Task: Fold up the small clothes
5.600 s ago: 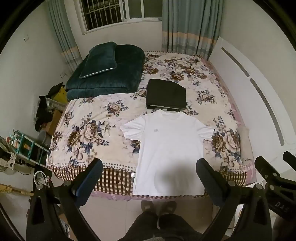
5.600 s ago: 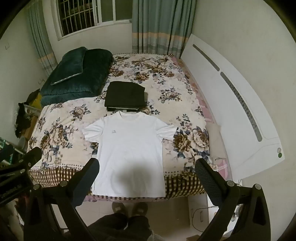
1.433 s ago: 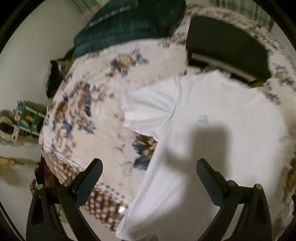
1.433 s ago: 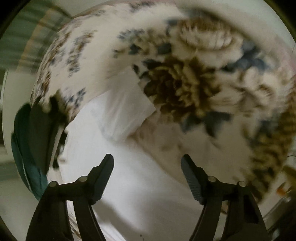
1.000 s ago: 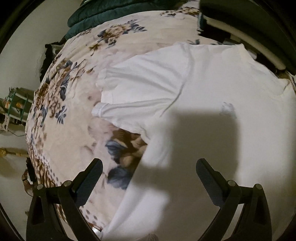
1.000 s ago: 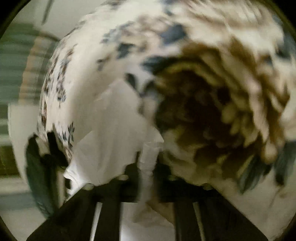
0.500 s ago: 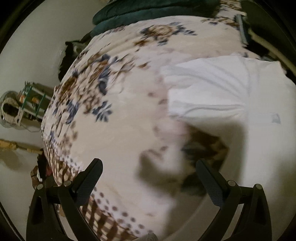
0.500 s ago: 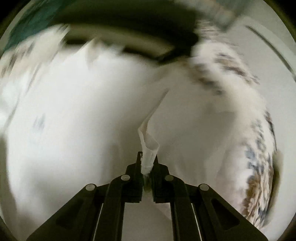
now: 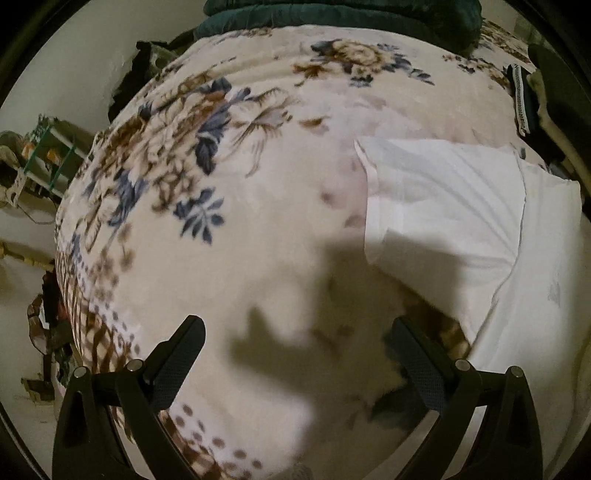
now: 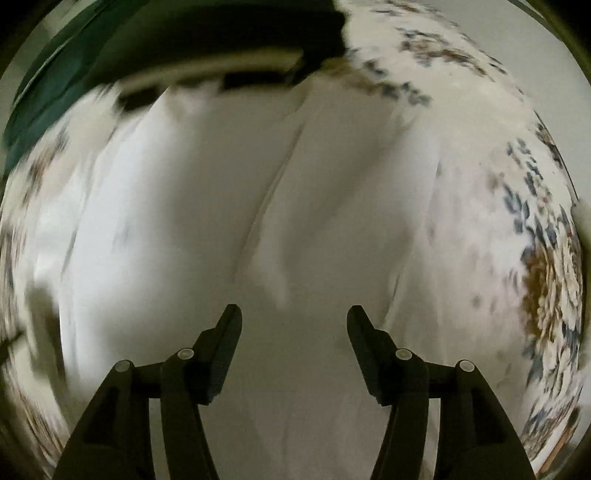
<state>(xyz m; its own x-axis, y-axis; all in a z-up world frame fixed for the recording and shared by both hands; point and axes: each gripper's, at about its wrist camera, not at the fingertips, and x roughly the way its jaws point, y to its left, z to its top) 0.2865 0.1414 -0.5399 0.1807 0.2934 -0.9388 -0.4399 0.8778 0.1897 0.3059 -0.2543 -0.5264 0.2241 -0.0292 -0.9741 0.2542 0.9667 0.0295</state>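
A white T-shirt (image 10: 229,221) lies flat on the floral bedspread (image 9: 236,206). In the left wrist view its left sleeve (image 9: 436,199) lies spread out at the right, up and to the right of my open, empty left gripper (image 9: 295,350), which hovers over bare bedspread. In the blurred right wrist view my right gripper (image 10: 293,325) is open just above the shirt's body, and the right sleeve (image 10: 332,192) lies folded inward over the chest, its tip just ahead of the fingertips.
A folded black garment (image 10: 221,40) lies past the shirt's collar, with a dark green quilt (image 9: 332,14) behind it. The bed's left edge drops to a floor with a green rack (image 9: 44,147) and clutter.
My right gripper carried the right sleeve inward across the shirt, then opened and let it go. My left gripper slid left, off the shirt toward the left sleeve's outer side.
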